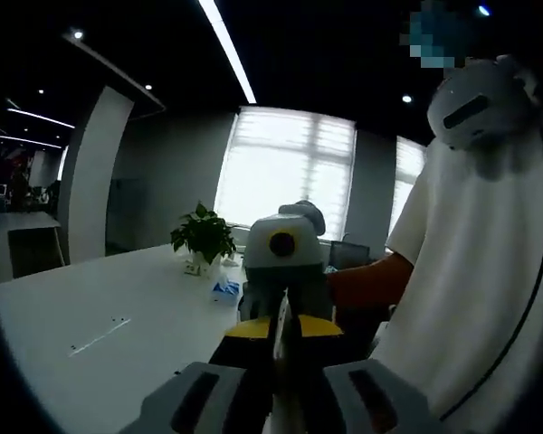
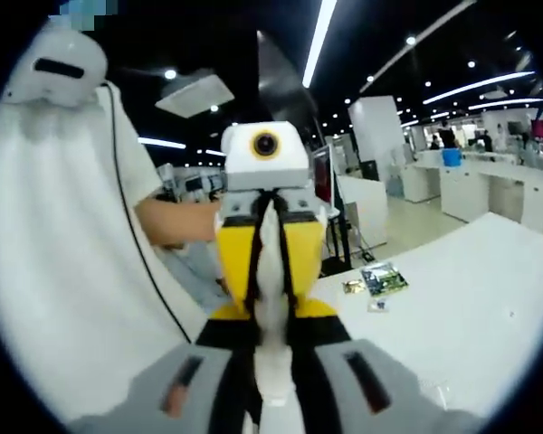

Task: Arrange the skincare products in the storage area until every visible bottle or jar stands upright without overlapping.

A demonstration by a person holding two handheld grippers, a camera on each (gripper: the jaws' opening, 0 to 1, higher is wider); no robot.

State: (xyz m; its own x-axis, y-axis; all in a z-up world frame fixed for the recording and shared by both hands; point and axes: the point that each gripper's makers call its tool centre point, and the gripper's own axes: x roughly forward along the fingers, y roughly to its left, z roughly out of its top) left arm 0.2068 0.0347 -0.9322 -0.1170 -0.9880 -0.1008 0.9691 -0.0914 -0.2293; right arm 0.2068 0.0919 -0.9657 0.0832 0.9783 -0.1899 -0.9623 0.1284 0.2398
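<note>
Jaws closed — left gripper [image 1: 281,336], right gripper [image 2: 271,271] — potted plant [image 1: 204,237] left view.

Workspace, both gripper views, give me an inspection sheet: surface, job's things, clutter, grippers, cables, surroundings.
Surface: white table, mostly bare.
Job's things: nothing seen; no bottles or jars in these views.
Clutter: potted plant, small blue item, small packets.
Grippers: left gripper and right gripper face each other, tips meeting; both look shut, holding nothing.
Cables: thin dark cable down the person's white shirt.
Surroundings: office, bright window, ceiling light strips.
</note>
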